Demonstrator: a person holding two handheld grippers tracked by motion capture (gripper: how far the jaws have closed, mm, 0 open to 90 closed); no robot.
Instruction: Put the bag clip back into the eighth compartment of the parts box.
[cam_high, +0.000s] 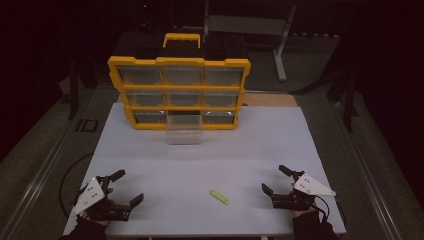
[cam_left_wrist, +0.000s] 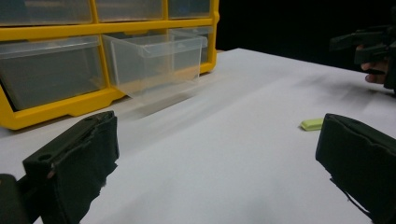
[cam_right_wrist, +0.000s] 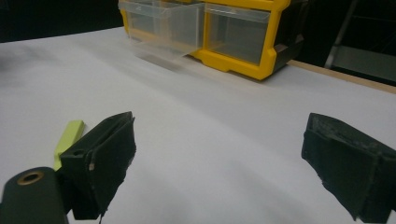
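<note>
Both the left gripper (cam_high: 126, 188) and right gripper (cam_high: 275, 179) are wide open, holding nothing, low over the white tabletop (cam_high: 200, 160). Between them lies a small yellow-green strip (cam_high: 219, 196).

We see the cabinet (cam_high: 179, 92) standing at the far middle of the worktop (cam_high: 150, 150), with one drawer (cam_high: 184, 131) of its bottom row pulled out toward us. Near the front edge lies the strip (cam_high: 219, 196), right of centre. Our left tool (cam_high: 122, 187) sits at the front left corner and the right tool (cam_high: 275, 180) at the front right; the strip lies between them, nearer the right one.
</note>
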